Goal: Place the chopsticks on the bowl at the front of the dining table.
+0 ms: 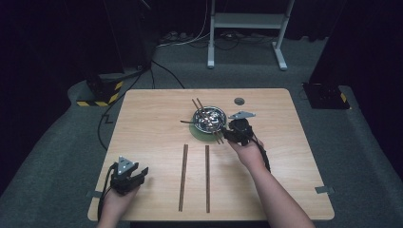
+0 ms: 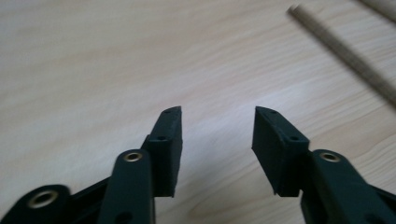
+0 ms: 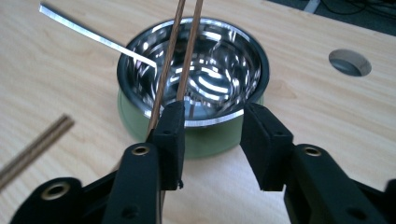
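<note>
Right tongs (image 3: 212, 140) part-open at the bowl (image 3: 194, 70), chopsticks (image 3: 180, 56) outside one pad: recentre before closing; left tongs (image 2: 217, 140) half-open, empty

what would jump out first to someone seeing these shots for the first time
The shiny steel bowl just past the middle of the wooden table draws the eye, with a pair of chopsticks lying across its rim. The right gripper sits at the bowl's near right side, jaws apart, the chopsticks passing by its left pad. Nearer the person, two more loose chopsticks lie apart on the bare wood, and the left gripper hangs open at the near left corner.
</note>
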Demonstrator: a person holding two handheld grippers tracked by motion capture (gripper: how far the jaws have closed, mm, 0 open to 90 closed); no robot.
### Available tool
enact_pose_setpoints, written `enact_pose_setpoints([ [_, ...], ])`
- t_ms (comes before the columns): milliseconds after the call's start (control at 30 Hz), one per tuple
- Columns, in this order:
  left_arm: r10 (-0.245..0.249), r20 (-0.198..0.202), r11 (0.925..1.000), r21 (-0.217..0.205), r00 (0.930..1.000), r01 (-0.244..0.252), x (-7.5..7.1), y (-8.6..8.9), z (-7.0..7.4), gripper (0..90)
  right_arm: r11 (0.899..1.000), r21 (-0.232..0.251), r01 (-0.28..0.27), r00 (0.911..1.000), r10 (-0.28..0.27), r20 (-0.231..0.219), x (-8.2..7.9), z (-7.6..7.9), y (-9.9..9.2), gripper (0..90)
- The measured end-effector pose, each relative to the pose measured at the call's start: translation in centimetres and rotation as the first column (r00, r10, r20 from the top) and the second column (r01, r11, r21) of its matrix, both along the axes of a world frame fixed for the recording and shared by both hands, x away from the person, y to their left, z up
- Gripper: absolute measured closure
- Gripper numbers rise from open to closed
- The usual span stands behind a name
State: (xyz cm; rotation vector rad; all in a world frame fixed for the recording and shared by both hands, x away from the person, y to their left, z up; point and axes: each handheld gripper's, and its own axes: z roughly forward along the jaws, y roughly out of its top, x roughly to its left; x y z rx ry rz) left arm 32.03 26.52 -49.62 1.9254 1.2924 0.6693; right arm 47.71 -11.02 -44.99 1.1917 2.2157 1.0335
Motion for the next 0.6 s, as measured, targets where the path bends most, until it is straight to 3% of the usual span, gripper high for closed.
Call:
enact_pose_setpoints([
  [33, -0.016, 0.013, 0.9998, 0.011, 0.9998, 0.016, 0.3, -0.9, 0.6, 56.8, 1.000, -0.001, -0.003, 1.0000, 0.003, 0.005, -0.3, -0.3, -0.2, 64.8],
  [133, -0.047, 0.023, 0.9986, -0.024, 0.9986, 0.047, 1.7, -3.1, 1.6, 65.3, 1.000, 0.025, -0.007, 1.0000, 0.007, 0.001, -0.6, -0.9, -0.8, 69.8],
  [200, -0.052, 0.030, 0.9984, -0.021, 0.9982, 0.053, 2.8, -4.6, 2.0, 69.5, 0.999, 0.032, -0.005, 0.9999, 0.004, 0.015, -0.8, -1.2, -1.1, 73.0],
  [400, -0.051, 0.035, 0.9980, -0.035, 0.9981, 0.052, 5.6, -8.7, 1.9, 76.9, 0.998, 0.059, -0.002, 0.9991, -0.001, 0.042, -1.3, -1.6, -1.9, 83.6],
  [467, -0.036, 0.052, 0.9972, -0.063, 0.9980, 0.039, 6.7, -10.2, 1.7, 79.3, 0.998, 0.067, -0.004, 0.9991, 0.001, 0.042, -1.2, -1.7, -2.0, 85.5],
  [600, -0.003, 0.086, 0.9975, -0.070, 0.9963, 0.010, 8.5, -12.7, 1.5, 84.4, 0.992, 0.114, 0.045, 0.9974, -0.051, 0.051, -1.0, -2.2, -2.3, 88.6],
])
